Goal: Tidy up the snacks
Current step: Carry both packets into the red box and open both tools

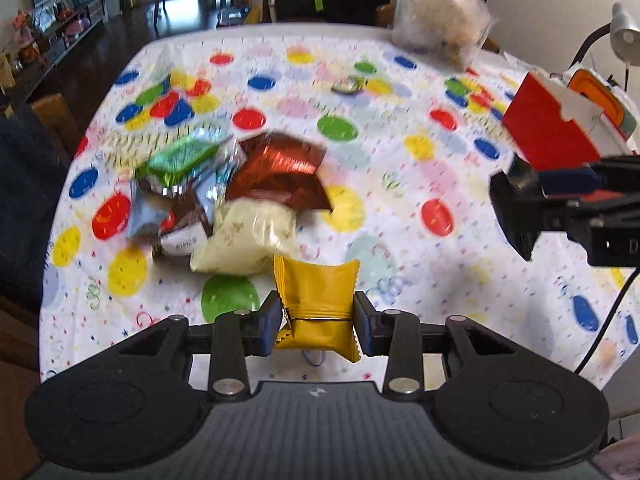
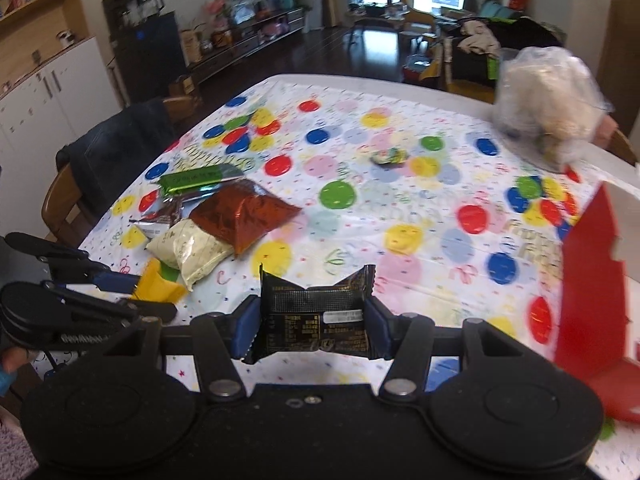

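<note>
My left gripper (image 1: 316, 316) is shut on a yellow snack packet (image 1: 318, 300) and holds it above the table. My right gripper (image 2: 314, 320) is shut on a black snack packet (image 2: 316, 312), held above the table near a red open box (image 2: 588, 280). The box also shows in the left wrist view (image 1: 548, 128), at the right behind the right gripper (image 1: 520, 208). A pile of snacks lies on the table: a red foil bag (image 2: 244, 216), a cream bag (image 2: 192, 252), a green bar (image 2: 196, 178) and a brown packet (image 2: 160, 220).
A table with a balloon-print cloth (image 2: 400, 208). A clear bag of pale snacks (image 2: 548, 108) stands at the far right corner. A small dark wrapper (image 2: 388, 157) lies mid-table. A chair with a dark jacket (image 2: 108, 148) stands at the left edge. A lamp (image 1: 624, 36) stands at the right.
</note>
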